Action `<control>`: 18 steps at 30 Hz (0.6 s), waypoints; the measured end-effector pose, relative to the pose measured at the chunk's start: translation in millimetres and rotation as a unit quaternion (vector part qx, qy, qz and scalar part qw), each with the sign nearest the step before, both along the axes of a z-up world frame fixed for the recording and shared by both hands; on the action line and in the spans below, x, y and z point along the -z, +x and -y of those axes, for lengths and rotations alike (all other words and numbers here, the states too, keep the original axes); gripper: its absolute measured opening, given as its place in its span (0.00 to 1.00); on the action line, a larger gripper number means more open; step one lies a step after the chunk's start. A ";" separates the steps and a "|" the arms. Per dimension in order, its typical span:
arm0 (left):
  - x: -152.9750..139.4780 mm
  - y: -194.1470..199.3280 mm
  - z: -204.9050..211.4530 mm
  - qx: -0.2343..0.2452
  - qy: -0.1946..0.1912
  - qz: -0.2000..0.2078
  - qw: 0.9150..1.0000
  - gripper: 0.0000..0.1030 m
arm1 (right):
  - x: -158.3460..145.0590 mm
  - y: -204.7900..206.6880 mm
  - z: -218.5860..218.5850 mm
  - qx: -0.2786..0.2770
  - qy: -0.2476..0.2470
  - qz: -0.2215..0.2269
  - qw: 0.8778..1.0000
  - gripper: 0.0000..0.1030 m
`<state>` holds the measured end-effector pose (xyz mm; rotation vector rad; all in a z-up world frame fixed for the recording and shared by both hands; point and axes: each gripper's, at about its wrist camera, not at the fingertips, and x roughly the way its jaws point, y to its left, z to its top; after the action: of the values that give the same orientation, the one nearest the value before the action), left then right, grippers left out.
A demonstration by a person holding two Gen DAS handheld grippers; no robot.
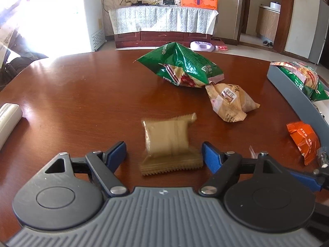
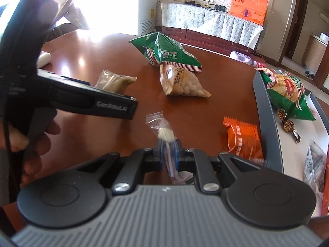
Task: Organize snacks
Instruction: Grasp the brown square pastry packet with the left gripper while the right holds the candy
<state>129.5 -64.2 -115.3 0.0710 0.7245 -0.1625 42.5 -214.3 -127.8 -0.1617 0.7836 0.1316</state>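
Left gripper [image 1: 164, 154]: we angle it down over the table [image 1: 82, 94], jaws spread around the tan packet [image 1: 168, 142], untouched. Right gripper [image 2: 169, 154]: angled down, clenched on the clear-wrapped candy [image 2: 164, 132], beside the grey tray [image 2: 265, 111].

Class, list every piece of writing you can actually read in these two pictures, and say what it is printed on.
"GenRobot.AI": side of the left tool, letters slightly soft.
Green snack bag: Chinese label, too small to read.
Tan peanut packet: large Chinese characters, blurred.
Orange packet and orange box: print unreadable.
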 end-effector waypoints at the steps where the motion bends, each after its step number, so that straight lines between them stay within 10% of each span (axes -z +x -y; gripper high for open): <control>1: -0.3 -1.1 0.6 0.001 0.000 -0.001 1.000 0.81 | -0.2 -2.8 -0.2 0.000 0.000 -0.001 1.000 0.13; 18: -1.9 -19.6 -1.1 0.004 -0.006 0.008 1.000 0.65 | -4.0 -43.1 1.3 -0.007 -0.009 -0.008 1.000 0.13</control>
<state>109.9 -63.1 -113.4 0.0646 0.7067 -0.1740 -0.6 -215.6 -123.8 -0.1828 0.7995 0.1400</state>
